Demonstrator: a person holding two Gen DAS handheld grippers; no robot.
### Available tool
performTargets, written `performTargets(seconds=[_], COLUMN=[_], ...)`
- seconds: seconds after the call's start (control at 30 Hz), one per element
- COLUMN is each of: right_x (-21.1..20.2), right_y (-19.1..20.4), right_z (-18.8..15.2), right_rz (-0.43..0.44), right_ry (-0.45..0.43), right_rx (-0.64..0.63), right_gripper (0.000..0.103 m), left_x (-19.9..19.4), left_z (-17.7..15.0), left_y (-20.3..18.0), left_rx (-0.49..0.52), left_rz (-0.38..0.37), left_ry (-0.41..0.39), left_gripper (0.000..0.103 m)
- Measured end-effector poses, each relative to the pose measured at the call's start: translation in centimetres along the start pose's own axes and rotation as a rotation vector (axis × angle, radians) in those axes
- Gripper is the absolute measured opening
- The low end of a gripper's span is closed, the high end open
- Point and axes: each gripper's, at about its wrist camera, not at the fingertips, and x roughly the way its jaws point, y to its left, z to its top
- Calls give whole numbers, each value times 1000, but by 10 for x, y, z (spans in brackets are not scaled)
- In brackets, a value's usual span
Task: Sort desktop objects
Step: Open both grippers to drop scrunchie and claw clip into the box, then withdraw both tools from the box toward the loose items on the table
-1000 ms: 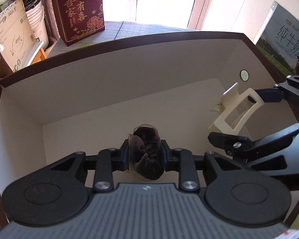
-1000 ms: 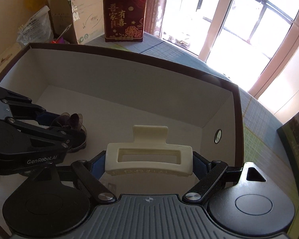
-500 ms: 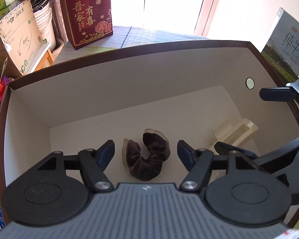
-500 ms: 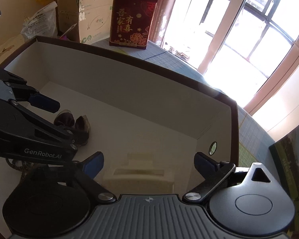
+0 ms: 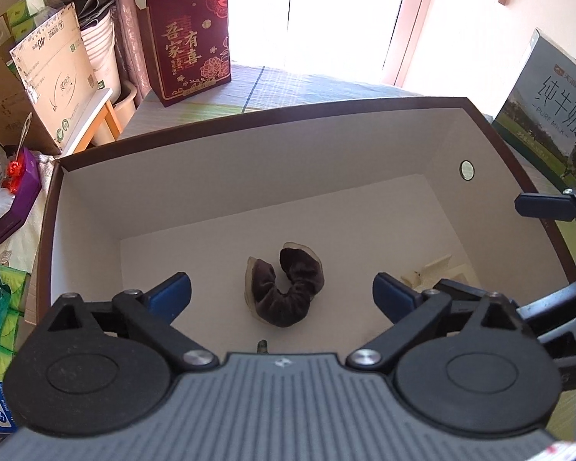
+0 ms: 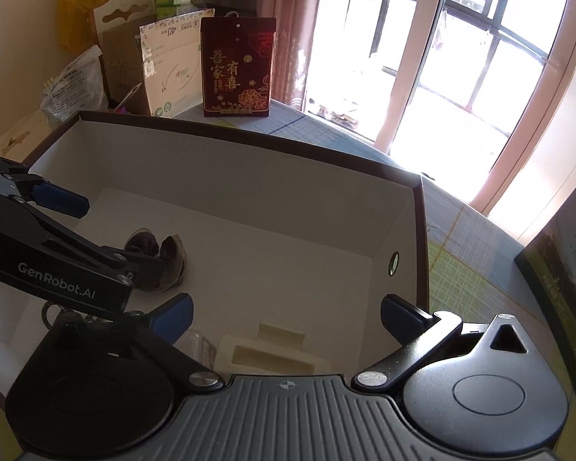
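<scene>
A dark brown velvet scrunchie lies on the floor of the white-lined box. My left gripper hovers above it, jaws opening, pads clear of it on both sides. A cream hair claw lies on the box floor near the right wall. Just above the claw is my right gripper, jaws opening and nothing between the pads. In the left wrist view the claw is partly hidden behind the right gripper's fingers. The right wrist view shows the scrunchie behind the left gripper's finger.
A key ring and a clear wrapper lie on the box floor near the front. Beyond the box stand a red gift box and a cardboard carton. A milk carton stands to the right and a purple box to the left.
The left gripper opened and let the scrunchie drop to the box floor. The right gripper opened and released the hair claw, which now lies flat. Both grippers rose a little.
</scene>
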Motion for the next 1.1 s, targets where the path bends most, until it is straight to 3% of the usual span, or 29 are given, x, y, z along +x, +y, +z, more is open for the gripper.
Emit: performTargets(seconds=[0.2,0.63,1.1], right_x=[-22,-65,-123], right_y=[4,16,28], right_z=[-9,-35,-63], right_rz=[15,32,59], right_ry=[-33,-81,-144], right_rx=[35,116,174], right_gripper=[101,101,101], left_x=[-25,-75,-132], left_z=[-11,-40,-75], left_y=[-3,-8,-21], left_rx=[3,13,14], left_rz=[-8,76,104], left_ry=[-31,-77,-127], left_gripper=[100,101,101])
